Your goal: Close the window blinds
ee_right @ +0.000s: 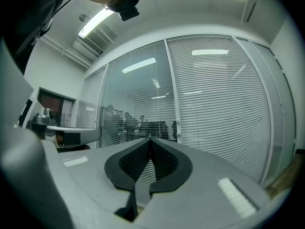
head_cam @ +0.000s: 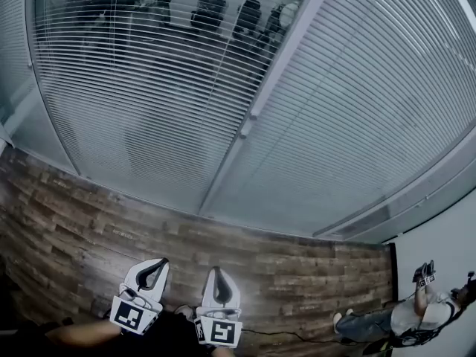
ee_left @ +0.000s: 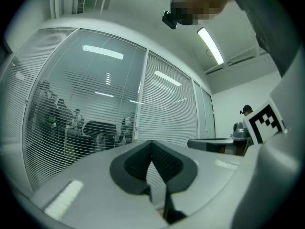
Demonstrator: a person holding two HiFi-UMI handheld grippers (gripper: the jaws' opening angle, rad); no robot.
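Slatted window blinds hang behind a glass wall ahead of me. On the left pane the slats stand open, and I see seated people and dark chairs through them. On the right pane the slats are turned shut and look pale grey. A white post divides the panes, with a small knob on it. My left gripper and right gripper hang low, side by side, short of the glass. Both are shut and hold nothing. In the gripper views the left gripper's and right gripper's black pads meet, pointing at the post.
A wood-patterned floor runs up to the glass wall. A person stands at the far right by a white wall. A thin cable lies on the floor near my feet.
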